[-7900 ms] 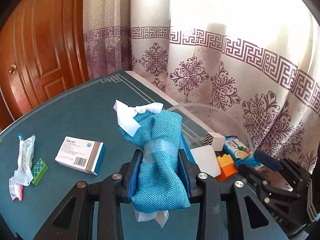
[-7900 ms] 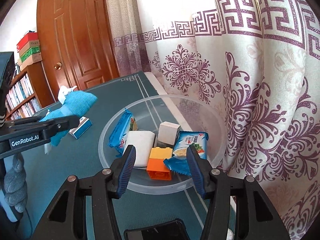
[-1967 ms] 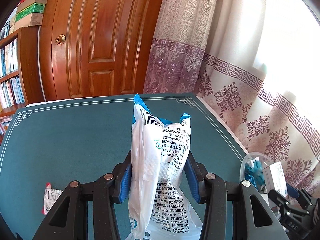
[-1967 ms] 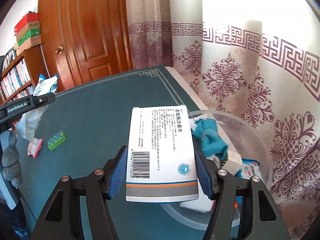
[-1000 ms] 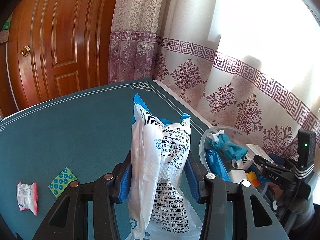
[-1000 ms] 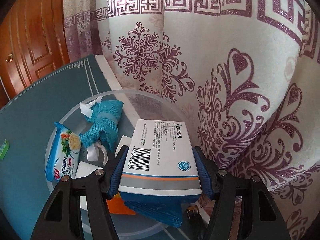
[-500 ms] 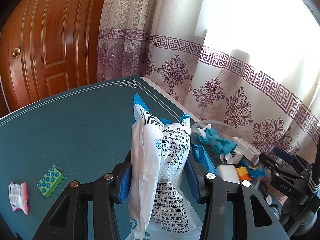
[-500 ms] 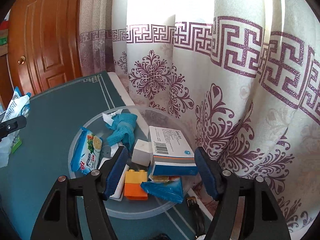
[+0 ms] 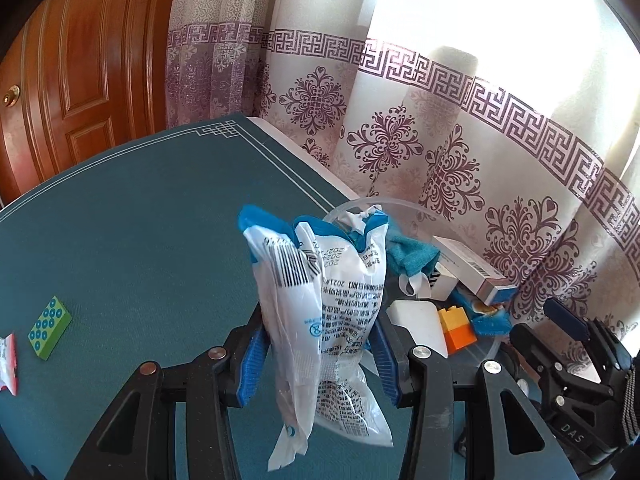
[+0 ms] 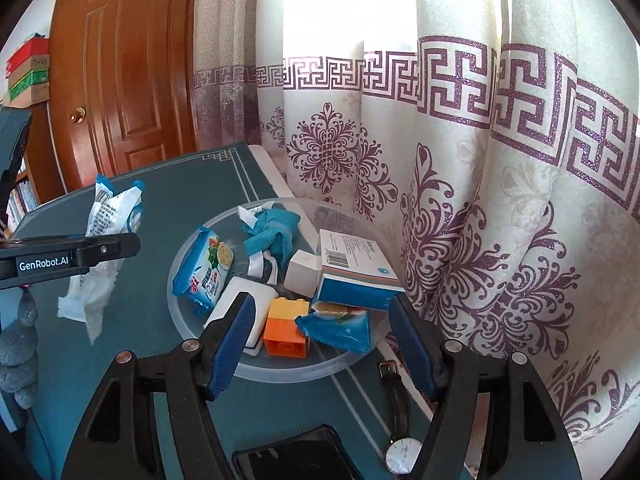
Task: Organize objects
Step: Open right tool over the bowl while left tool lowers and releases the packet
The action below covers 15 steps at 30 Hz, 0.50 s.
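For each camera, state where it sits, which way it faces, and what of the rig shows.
Left wrist: on the left gripper, facing along its fingers, shut on the white packet; right gripper at right.
Right wrist: on the open right gripper, facing the clear bowl; left gripper at left.
Shared: bowl, packet, medicine box, curtain.

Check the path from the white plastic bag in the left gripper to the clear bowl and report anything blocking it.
Nothing visible blocks it. The left gripper holds the white plastic bag above the teal table, beside the clear bowl. The bowl's top is open, though it is crowded; the right gripper hangs open at its near rim.
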Tool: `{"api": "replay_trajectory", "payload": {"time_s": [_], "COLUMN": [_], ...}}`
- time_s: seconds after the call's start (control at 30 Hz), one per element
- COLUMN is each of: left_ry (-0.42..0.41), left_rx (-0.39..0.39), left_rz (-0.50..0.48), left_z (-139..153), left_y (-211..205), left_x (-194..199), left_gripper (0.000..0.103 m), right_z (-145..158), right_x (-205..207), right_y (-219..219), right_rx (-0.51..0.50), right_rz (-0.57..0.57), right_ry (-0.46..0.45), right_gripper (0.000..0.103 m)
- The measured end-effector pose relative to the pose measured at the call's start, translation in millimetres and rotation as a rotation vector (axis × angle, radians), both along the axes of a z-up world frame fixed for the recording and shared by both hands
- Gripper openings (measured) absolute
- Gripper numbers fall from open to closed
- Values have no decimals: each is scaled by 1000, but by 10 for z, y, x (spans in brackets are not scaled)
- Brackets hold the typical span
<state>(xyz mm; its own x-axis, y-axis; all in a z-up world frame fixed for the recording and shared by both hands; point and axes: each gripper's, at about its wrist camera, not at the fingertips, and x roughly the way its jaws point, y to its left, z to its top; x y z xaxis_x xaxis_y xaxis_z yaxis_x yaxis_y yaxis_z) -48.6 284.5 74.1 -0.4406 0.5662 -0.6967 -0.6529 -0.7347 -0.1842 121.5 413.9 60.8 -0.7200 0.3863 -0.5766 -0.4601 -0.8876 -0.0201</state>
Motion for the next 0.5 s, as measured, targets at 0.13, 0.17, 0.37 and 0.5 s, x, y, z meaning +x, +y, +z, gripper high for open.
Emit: {"api": "replay_trajectory", "payload": {"time_s": [0.13, 0.17, 0.37, 0.5], "left_ry": [9, 5, -25, -57], "left_rx": [-4, -5, -21, -16], "left_rz": [-17, -20, -38, -32], "left_z": [43, 50, 65, 53], "left_y": [211, 261, 524, 670], "left_x": [48, 48, 20, -75], "left_gripper": [50, 50, 50, 50], "right_z": [-37, -43, -96, -138], "right_x": [74, 92, 172, 194], "right_y": [62, 79, 197, 270], "right_rx": [-29, -36, -75, -103], "right_rz": [18, 21, 28, 27], "right_ry": [20, 25, 50, 57], "right_gripper": [71, 71, 71, 71]}}
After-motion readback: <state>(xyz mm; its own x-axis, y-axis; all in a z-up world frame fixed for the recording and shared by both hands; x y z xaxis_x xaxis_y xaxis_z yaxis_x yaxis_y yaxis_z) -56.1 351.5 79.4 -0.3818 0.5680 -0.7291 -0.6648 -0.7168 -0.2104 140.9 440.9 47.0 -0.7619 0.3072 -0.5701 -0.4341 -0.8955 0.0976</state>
